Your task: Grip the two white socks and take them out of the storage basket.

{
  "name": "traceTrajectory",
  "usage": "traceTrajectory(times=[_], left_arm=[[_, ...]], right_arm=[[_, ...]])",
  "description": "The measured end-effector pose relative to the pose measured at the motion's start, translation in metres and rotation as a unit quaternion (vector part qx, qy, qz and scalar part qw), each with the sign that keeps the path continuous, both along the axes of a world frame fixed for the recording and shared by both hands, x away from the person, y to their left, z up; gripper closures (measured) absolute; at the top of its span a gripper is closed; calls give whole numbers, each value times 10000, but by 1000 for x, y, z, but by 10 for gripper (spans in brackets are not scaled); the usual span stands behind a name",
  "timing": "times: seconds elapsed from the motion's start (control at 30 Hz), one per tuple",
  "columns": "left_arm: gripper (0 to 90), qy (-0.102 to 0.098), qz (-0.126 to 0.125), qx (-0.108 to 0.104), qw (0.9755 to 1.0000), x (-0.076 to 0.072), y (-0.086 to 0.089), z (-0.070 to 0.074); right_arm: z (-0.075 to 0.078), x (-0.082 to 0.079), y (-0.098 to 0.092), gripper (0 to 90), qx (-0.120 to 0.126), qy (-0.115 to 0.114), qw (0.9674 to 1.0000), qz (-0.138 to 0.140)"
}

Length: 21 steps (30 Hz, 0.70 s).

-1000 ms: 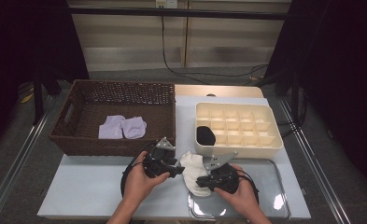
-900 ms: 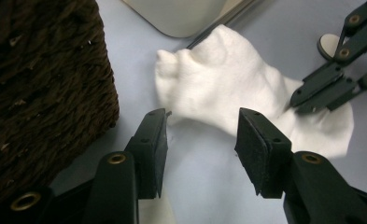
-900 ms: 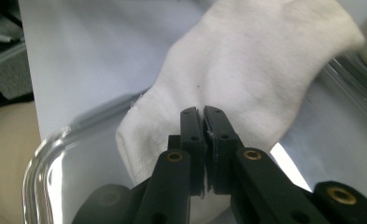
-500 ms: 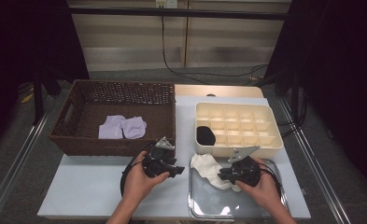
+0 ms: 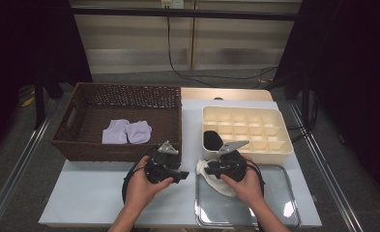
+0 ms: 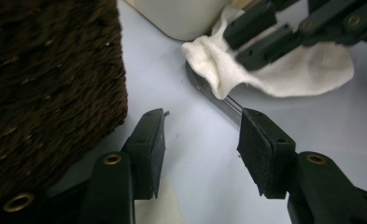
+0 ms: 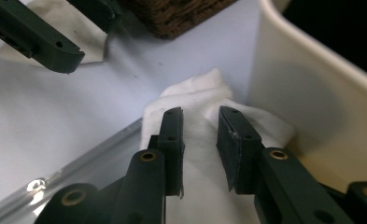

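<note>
A white sock (image 5: 211, 178) (image 7: 204, 98) (image 6: 228, 74) lies crumpled across the left rim of a metal tray (image 5: 270, 203), against the corner of the cream divided box (image 5: 248, 131). My right gripper (image 5: 208, 169) (image 7: 200, 140) reaches over it. Its jaws have just been opening and now stand a little apart, with sock fabric lying between them and the pads off it. My left gripper (image 5: 180, 175) (image 6: 202, 140) hovers open over the pale table cover, beside the wicker basket (image 5: 81, 145), nothing between its fingers. Its jaws point toward the sock.
Two lilac socks (image 5: 127, 131) lie inside the basket. A black sock (image 5: 211, 140) fills the box's near-left compartment. The basket's wall (image 6: 45, 79) stands close on the left gripper's left. The tray's right half shows bare metal.
My right gripper swung right over the tray, then came back left toward the box corner, its jaws parting. The white sock shifted slightly with it. The left hand stayed put.
</note>
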<state>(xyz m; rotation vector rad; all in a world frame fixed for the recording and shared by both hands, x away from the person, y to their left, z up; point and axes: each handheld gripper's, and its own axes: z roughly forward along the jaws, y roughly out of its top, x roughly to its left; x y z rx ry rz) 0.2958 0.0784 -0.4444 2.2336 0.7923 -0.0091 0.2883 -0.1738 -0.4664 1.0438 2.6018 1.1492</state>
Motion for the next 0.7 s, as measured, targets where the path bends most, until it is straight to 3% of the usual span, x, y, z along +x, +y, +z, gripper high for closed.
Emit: traceTrajectory(times=[0.07,0.23,0.27,0.43,0.5,0.67,0.7], left_arm=[[500,-48,53,11,10000,0,3,2],[510,-112,190,-78,9997,-2,9,6],[507,-94,190,-57,9998,-1,10,6],[507,-73,214,-36,9997,-2,11,3],[508,-91,195,12,9998,-2,11,2],[494,-77,148,12,9999,1,3,-5],[494,-7,113,-122,9999,2,-1,-5]], right_arm=[[-3,-1,7,751,-128,3,9998,173],[-4,-9,22,808,11,57,9974,722],[-4,-11,25,812,116,149,9961,857],[-4,-27,44,798,-165,137,9886,1490],[-3,-29,44,784,-195,96,9880,1531],[6,-27,16,744,87,-4,9939,1099],[7,-26,9,736,81,-34,9946,1029]])
